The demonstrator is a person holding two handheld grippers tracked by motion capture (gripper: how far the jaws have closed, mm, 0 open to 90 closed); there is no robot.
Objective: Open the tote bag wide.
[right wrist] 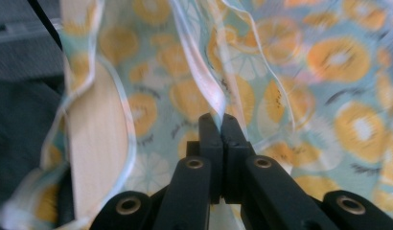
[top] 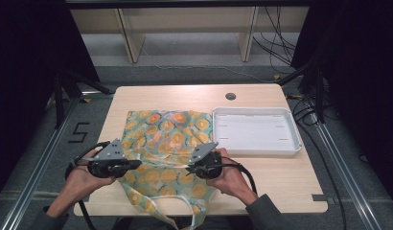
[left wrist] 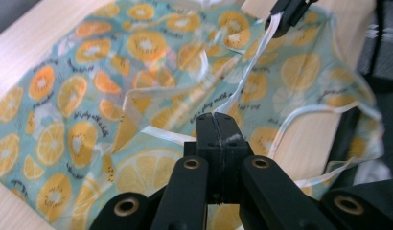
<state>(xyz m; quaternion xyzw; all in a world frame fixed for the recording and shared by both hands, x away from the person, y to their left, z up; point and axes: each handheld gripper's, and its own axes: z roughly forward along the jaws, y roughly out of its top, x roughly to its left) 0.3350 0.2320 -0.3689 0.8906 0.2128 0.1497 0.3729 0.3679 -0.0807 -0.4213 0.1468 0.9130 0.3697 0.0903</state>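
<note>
A pale wooden tabletop (top: 276,179) carries everything here, and the fruit-print bag (top: 168,143) serves as the landmark: a thin, see-through, teal sack patterned with orange and lemon slices, spread flat across the tabletop's middle, its white-edged handles spilling over the near edge. Just to the right of the bag, with their edges about touching, sits a white rectangular tray (top: 256,146). Beyond the bag's far right corner, a small round grommet (top: 230,96) is set into the wood. At the bag's near left edge the left gripper (left wrist: 216,122) has its fingers clenched on a white-trimmed fold of the bag's film. Over the bag's near right part the right gripper (right wrist: 221,125) has its fingers pressed together on another white-edged strip of the same bag, lifted slightly off the surface.
</note>
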